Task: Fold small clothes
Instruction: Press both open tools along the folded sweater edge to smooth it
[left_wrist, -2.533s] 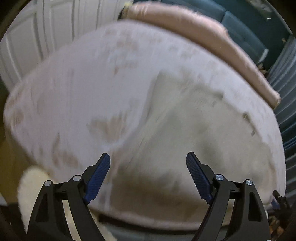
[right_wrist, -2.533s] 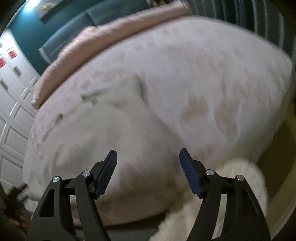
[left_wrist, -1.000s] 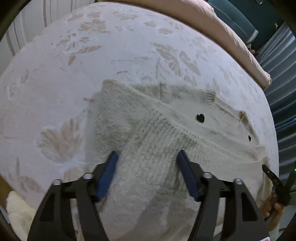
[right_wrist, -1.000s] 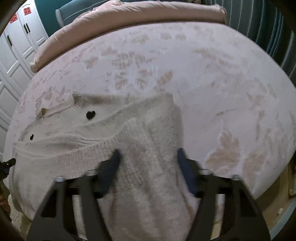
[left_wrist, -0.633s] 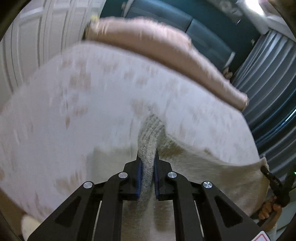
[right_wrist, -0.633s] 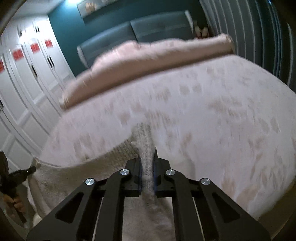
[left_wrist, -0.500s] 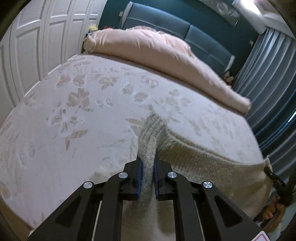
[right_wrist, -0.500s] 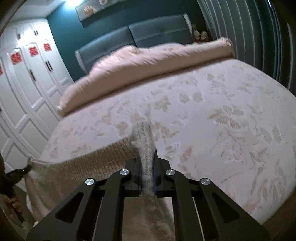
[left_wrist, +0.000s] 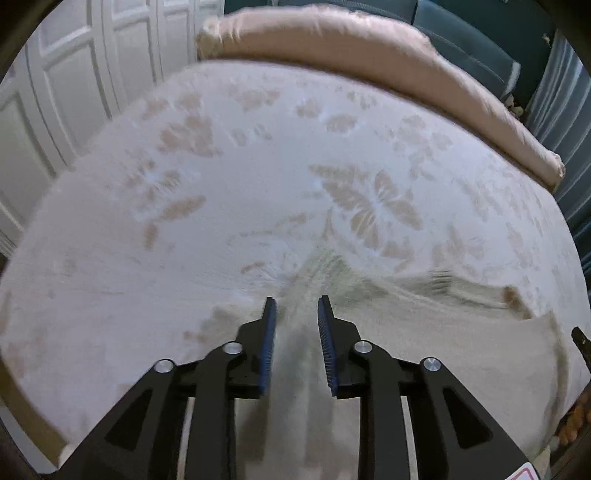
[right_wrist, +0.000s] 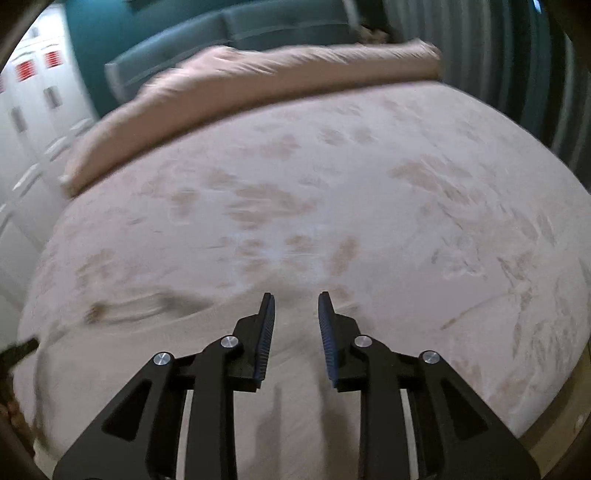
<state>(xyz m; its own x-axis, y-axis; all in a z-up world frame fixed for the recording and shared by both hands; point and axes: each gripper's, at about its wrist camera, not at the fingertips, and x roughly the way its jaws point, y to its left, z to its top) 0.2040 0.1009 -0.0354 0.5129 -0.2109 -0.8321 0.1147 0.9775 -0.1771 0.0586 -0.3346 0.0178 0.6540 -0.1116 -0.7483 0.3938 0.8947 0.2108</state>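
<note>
The cream knit sweater (left_wrist: 424, 332) is lying on the near part of the bed (left_wrist: 258, 177), directly below and ahead of both grippers, its long axis running left to right. The left gripper (left_wrist: 294, 325) is hovering over its left end, the right gripper (right_wrist: 295, 325) over its right. Both jaws are opening, pads clear of the knit. It is looking soft, thick and blurred.

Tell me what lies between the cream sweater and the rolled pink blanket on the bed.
Only bare leaf-patterned bedspread separates the sweater from the pink blanket; the left wrist view shows it.
</note>
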